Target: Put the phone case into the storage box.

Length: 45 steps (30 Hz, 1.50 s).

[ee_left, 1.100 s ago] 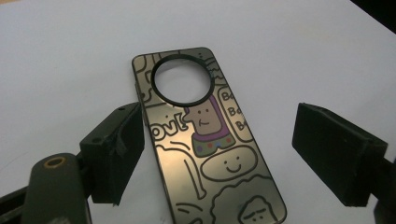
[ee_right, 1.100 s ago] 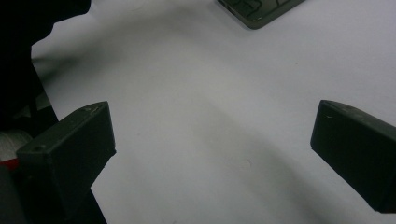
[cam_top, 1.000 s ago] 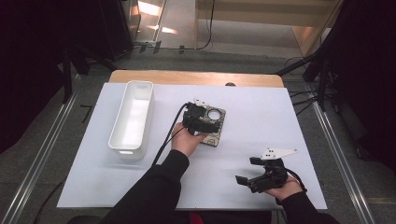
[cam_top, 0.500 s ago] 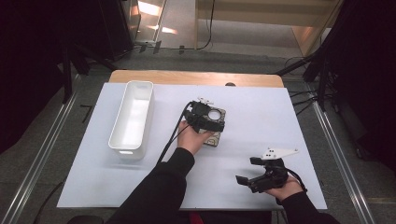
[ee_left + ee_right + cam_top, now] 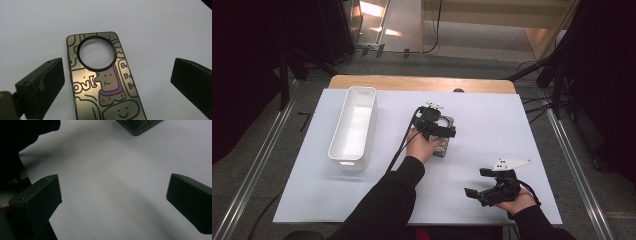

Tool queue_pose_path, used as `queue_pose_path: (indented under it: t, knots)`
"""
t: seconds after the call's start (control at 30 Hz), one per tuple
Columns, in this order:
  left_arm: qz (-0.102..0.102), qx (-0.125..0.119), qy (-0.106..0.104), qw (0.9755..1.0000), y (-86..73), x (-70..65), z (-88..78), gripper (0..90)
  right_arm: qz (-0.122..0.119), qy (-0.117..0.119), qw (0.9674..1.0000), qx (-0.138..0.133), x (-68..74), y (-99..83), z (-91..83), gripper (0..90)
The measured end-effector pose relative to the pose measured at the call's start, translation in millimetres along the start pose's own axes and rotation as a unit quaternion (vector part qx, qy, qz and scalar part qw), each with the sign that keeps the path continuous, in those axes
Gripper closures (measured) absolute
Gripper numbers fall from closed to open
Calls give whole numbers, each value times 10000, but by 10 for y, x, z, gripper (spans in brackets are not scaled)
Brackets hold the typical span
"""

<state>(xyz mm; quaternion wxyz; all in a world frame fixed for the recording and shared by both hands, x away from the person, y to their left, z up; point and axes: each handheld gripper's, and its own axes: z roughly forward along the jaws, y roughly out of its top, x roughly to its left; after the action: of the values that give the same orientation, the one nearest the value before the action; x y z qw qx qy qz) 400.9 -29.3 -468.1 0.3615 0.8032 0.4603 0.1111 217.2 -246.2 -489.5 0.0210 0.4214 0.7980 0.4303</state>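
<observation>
A phone case printed with cartoon figures and cut with a round camera hole lies flat on the white table cover. In the high view the phone case is near the table's middle, mostly hidden under the hand. My left gripper hovers over it, open, with the case lying between its jaws but not touched; its jaws stand wide apart in the left gripper view. My right gripper is near the front right edge, open and holding nothing. A corner of the case shows far ahead of it.
A long white bin stands at the left of the table cover. A wooden table edge runs along the back. The left gripper's cable trails over the black sleeve.
My left gripper has shifted a little to the right over the phone case. The right gripper has stayed where it was.
</observation>
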Motion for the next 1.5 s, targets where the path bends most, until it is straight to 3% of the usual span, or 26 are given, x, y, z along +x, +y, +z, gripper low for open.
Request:
queue_pose_path:
  t: [0.1, 0.5, 1.5]
  knots:
    - [-23, 63, -22, 10000, 1, 9, 19, 0, 1, 0, 10000, -1, 0, 0, 0, 0]
    - [74, 85, 303, 9995, -16, -15, 117, 0, 7, -6, 10000, -2, -2, 2, -1, 0]
    - [-139, 109, 379, 9991, -149, -33, 301, 0, -17, 8, 10000, -17, -10, -4, -9, 0]
